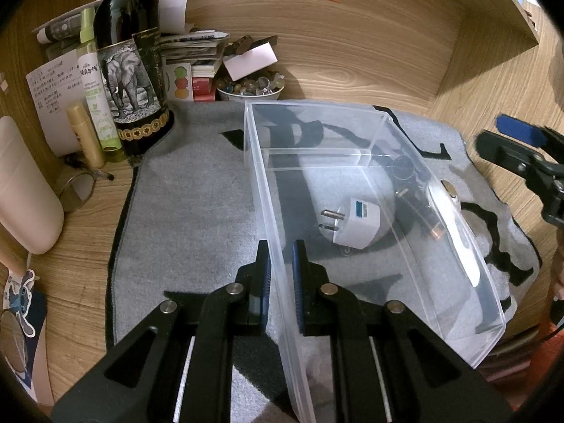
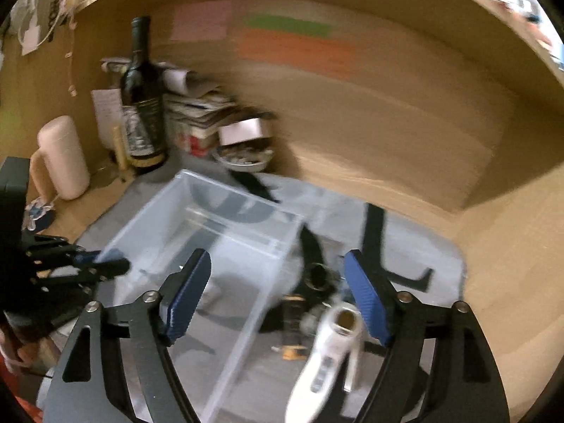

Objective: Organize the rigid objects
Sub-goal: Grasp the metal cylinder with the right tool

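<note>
The clear rectangular plastic storage box (image 1: 370, 211) sits on the grey felt mat with black shapes (image 1: 190, 204), and inside it a white wall-plug adapter with two round pins (image 1: 354, 224) lies on its side. My left gripper (image 1: 282, 257) has its fingers narrowed on the box's near-left wall, one pad outside and one inside. Just outside the far wall lie a white handheld device with a round metal tip (image 2: 329, 352), a black-strapped wristwatch (image 2: 317, 275) and a small copper-ended battery (image 1: 435, 231). My right gripper (image 2: 282, 296) hovers above these with its fingers spread wide and nothing between them. Behind the mat stands a dark wine bottle with an elephant label (image 1: 132, 67).
</note>
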### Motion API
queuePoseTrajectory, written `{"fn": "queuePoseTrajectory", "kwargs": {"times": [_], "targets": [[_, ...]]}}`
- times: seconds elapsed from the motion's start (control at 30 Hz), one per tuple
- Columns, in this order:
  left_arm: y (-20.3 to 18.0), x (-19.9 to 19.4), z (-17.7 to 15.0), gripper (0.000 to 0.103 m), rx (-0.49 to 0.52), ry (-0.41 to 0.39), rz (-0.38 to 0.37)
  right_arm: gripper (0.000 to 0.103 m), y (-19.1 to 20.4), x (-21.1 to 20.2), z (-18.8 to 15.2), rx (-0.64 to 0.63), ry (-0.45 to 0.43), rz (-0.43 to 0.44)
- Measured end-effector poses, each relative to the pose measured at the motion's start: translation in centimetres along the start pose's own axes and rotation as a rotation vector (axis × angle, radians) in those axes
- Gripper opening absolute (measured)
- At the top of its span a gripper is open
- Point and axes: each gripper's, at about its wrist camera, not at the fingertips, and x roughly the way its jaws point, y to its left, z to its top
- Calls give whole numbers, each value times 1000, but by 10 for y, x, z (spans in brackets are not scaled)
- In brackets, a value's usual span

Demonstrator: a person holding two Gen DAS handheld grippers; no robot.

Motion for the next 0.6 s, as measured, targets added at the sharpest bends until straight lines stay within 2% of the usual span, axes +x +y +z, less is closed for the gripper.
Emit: {"fn": "queuePoseTrajectory", "kwargs": {"times": [0.17,0.3,0.6], "targets": [[0,0,0,12,-1,-1,-2,76,-26,-2,-22,58,39,-60],[1,0,-1,12,0,-1,-1,76,-42,7,-47,107,103,-96],[-2,0,1,12,3,3,16,76,-75,35,-94,248,217,-116]]}}
